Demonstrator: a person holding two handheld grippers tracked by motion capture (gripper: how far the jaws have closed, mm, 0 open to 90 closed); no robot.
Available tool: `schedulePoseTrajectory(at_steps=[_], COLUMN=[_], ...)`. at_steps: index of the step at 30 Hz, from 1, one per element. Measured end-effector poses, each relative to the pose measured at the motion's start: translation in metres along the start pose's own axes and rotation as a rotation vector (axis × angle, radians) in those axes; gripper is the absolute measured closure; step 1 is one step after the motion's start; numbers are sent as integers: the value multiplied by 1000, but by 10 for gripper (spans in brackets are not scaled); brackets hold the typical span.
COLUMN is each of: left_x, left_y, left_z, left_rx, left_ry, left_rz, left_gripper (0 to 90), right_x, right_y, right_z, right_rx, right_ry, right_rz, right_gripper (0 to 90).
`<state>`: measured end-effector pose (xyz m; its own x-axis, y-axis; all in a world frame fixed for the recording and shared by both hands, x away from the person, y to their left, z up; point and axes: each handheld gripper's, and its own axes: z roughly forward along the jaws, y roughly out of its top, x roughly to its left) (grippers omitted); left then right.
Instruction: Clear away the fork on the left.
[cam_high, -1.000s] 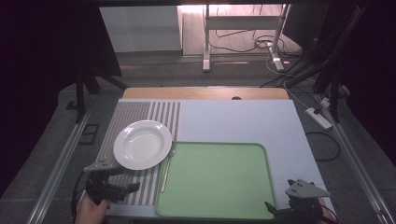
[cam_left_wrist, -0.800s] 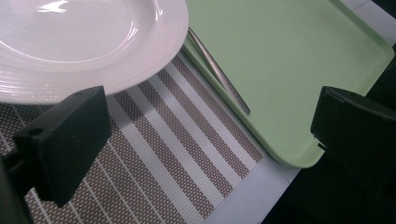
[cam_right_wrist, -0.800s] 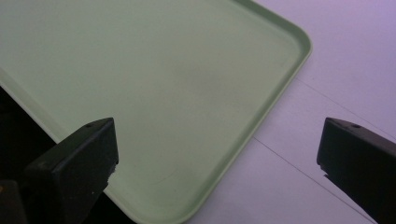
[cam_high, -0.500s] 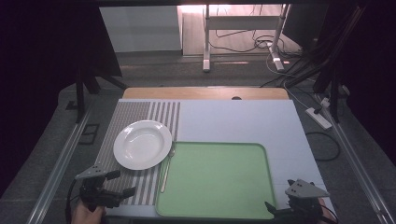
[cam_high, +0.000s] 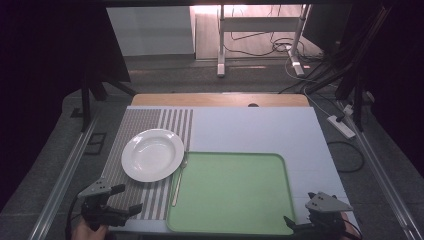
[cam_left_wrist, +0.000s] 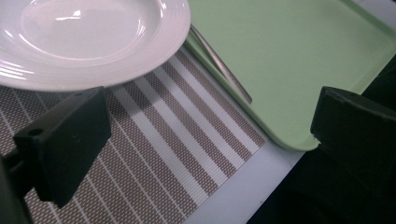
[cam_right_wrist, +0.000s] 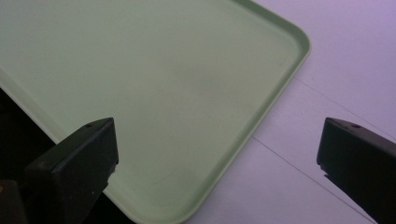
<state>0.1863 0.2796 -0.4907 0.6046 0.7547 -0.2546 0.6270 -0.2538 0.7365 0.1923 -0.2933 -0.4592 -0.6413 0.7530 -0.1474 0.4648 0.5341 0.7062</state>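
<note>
Dim room, table evenly lit, glare on the plate (cam_left_wrist: 88, 32).

We are seeing a white plate (cam_high: 153, 154) lying upright on a striped mat (cam_high: 131, 135), a spoon (cam_high: 178, 179) resting alongside the green tray (cam_high: 232, 195), touching its left rim.

A dim room: grey floor (cam_high: 165, 75), white desk legs (cam_high: 220, 50) and tangled cables (cam_high: 260, 47) beyond the pale worktop (cam_high: 250, 130)

At the lower left of the high view, the left gripper (cam_high: 125, 200) sits in a hand (cam_high: 87, 231), jaws spread wide and holding nothing. At the lower right, the right gripper (cam_high: 296, 226) is likewise held low, jaws wide apart and empty.
</note>
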Motion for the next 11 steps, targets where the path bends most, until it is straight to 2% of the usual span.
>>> schedulePoseTrajectory(at_steps=[4, 11], left_x=[-1, -1], left_y=[-1, -1], left_z=[-1, -1], left_rx=[23, 23], left_ry=[24, 19], left_rz=[5, -2], left_gripper=[0, 0], right_x=[0, 0], right_y=[0, 0], right_z=[0, 1], right_rx=[-1, 2], right_ry=[-1, -2], right_rz=[0, -4], right_gripper=[0, 0])
